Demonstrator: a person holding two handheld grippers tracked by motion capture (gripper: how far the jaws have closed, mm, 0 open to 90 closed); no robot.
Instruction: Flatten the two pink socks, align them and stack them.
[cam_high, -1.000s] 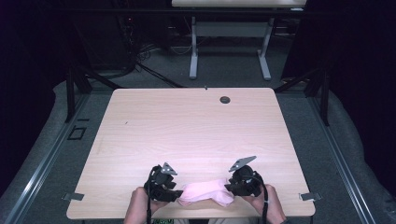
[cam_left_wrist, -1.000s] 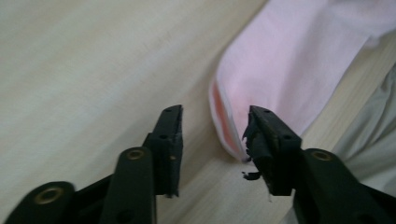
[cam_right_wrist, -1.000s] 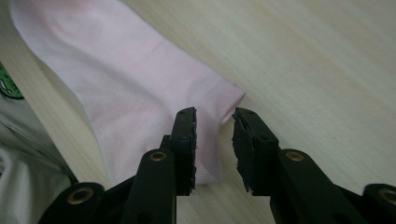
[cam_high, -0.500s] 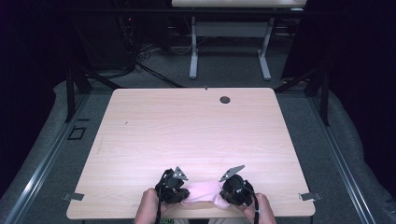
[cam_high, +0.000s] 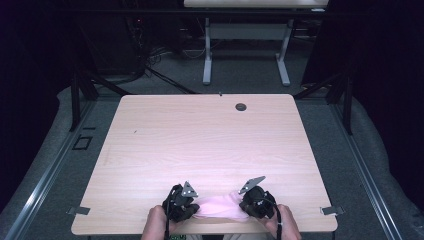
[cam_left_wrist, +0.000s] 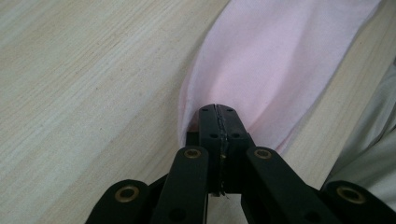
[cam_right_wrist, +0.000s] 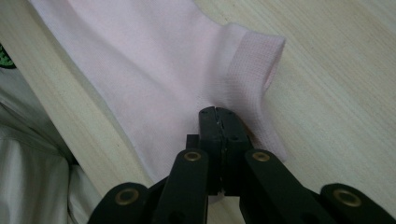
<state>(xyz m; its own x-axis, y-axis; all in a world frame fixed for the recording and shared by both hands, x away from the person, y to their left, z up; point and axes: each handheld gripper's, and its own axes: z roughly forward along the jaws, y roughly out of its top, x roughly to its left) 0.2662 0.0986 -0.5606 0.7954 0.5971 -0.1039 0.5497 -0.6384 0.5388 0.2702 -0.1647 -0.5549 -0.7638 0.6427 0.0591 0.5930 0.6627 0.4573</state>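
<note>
A pale pink cloth (cam_high: 219, 206) lies stretched between both grippers at the front edge of the wooden table (cam_high: 200, 140). My left gripper (cam_high: 184, 204) holds its left end; in the left gripper view the jaws are shut on a pinched fold of the pink cloth (cam_left_wrist: 261, 60), with my left gripper (cam_left_wrist: 218, 112) low over the tabletop. My right gripper (cam_high: 254, 201) holds the right end. In the right gripper view my right gripper (cam_right_wrist: 218, 114) is shut on the pink cloth (cam_right_wrist: 154, 60) just beside its ribbed cuff (cam_right_wrist: 252, 60).
A small dark round grommet (cam_high: 241, 106) sits near the table's far edge. The person's light clothing (cam_right_wrist: 28, 158) is close against the front edge. Metal table legs (cam_high: 207, 50) and cables stand on the floor beyond.
Both grippers moved toward the front edge and closer together, dragging the pink cloth with them. The cloth now spans a shorter gap between them.
</note>
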